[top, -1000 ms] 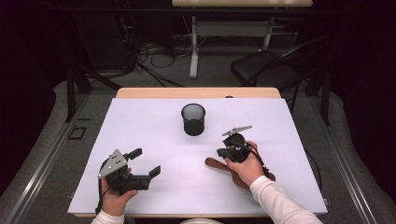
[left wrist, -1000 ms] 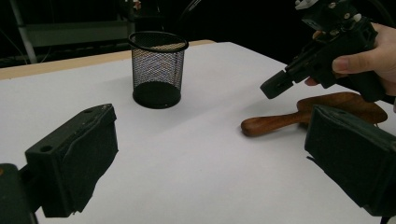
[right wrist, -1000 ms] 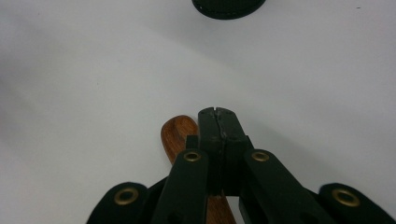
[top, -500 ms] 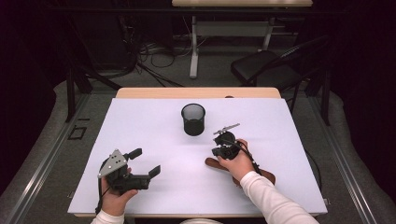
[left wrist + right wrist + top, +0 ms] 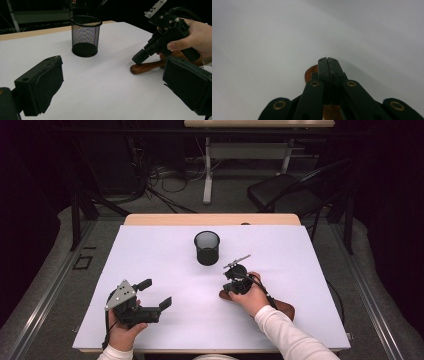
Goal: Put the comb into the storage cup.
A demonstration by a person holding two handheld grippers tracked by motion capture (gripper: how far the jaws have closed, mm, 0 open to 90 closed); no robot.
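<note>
White tabletop (image 5: 165,265): right gripper (image 5: 228,291), fingers together, over wooden handle (image 5: 147,67).

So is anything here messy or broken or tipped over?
Nothing stands out. The black mesh cup stands upright on the white table, and nothing is spilled. A brown wooden piece lies flat beneath the right tool, whose jaws are shut. The left tool is open.

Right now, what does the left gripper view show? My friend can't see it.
A hand holds the right gripper, jaws shut, tip down just above a brown wooden handle lying on the white table. A black mesh cup stands behind, and the left gripper's own jaws gape open in front.
</note>
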